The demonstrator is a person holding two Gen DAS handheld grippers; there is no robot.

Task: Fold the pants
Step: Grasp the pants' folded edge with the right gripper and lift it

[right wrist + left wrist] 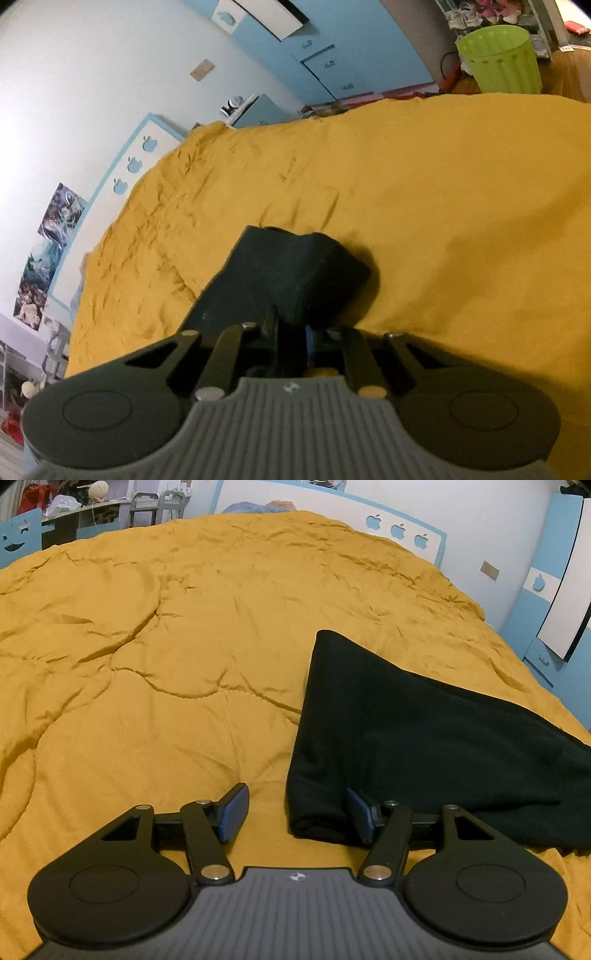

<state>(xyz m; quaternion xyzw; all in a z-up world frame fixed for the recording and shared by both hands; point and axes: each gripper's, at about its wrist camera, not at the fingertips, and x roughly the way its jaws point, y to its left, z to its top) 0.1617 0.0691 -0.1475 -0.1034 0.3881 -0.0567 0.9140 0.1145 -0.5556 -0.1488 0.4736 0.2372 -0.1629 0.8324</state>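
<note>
The black pants [406, 746] lie folded on the yellow quilt [184, 635], to the right in the left wrist view. My left gripper [295, 814] is open, low over the quilt. Its right finger [356, 812] rests against the near left corner of the pants, its left finger over bare quilt. In the right wrist view the pants [291, 273] rise as a lifted fold. My right gripper [291, 332] is shut on their near edge and holds it off the quilt [443, 221].
A blue and white headboard [399, 528] with apple cut-outs stands at the far end of the bed. Blue drawers [332, 70] and a green bin [498, 62] stand beyond the bed's side. A cluttered desk [81, 509] is at far left.
</note>
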